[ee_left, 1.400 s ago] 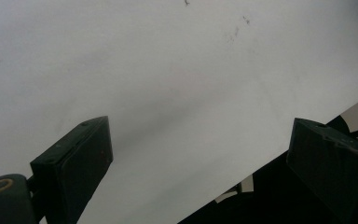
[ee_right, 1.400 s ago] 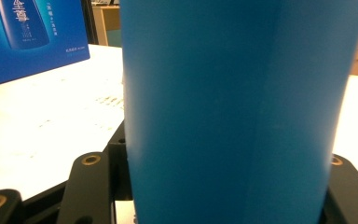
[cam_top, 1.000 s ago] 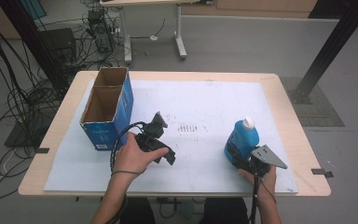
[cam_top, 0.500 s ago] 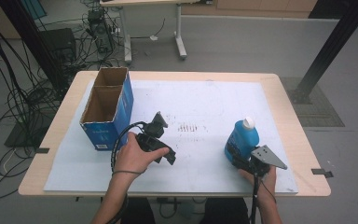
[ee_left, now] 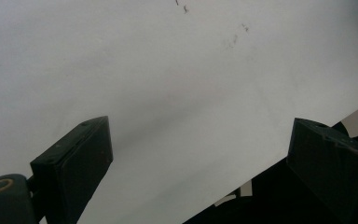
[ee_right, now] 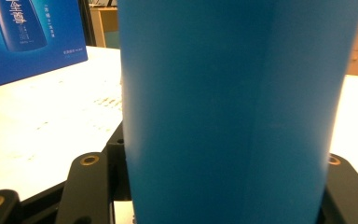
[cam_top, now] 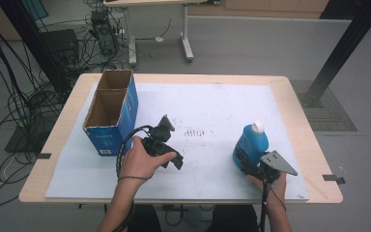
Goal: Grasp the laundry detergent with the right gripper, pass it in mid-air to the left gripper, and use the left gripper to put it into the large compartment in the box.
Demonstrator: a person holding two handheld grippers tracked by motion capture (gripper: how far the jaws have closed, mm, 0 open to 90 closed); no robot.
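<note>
A blue bottle with a white cap stands upright on the white sheet at the right. My right gripper is shut on its lower body; up close, the bottle's blue wall sits between the black jaws. My left gripper lies low over the sheet near the middle, held by a hand. Its two black fingers stand wide apart, with nothing between them but bare white sheet. An open-topped blue cardboard box with two compartments stands at the left of the table.
The white sheet covers most of the wooden table. Faint dark marks dot its middle. Cables and table legs lie on the floor beyond the far edge, and a black post rises at the right.
</note>
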